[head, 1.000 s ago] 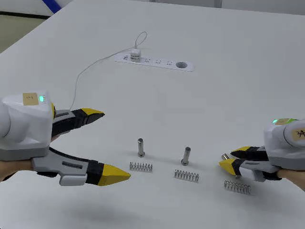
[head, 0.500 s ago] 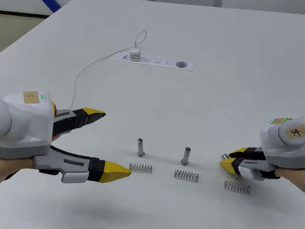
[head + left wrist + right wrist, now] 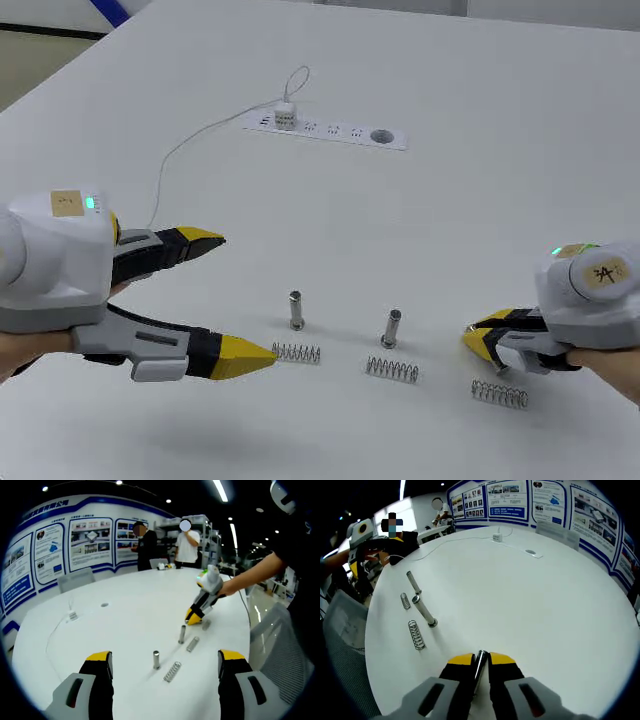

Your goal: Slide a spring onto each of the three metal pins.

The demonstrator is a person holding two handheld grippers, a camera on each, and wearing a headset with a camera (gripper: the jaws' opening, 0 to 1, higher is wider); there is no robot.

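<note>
While the left gripper [image 3: 240, 295] hangs with jaws spread wide, the right gripper [image 3: 478, 336] grips a metal pin [image 3: 480, 661] lying along its jaws, tip toward 9 o'clock in the head view. The left pin [image 3: 296, 309] and middle pin [image 3: 391, 327] stand upright, and the three springs [image 3: 391, 369] lie flat at their 6 o'clock, axes 9-to-3. Since a second ago only the right gripper's body has edged inward.

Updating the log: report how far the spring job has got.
Done: nothing; all three springs lie loose on the table. In hand: the right gripper is shut on one pin; the left gripper is open, empty. Left: a spring onto that pin and the two standing pins.
</note>
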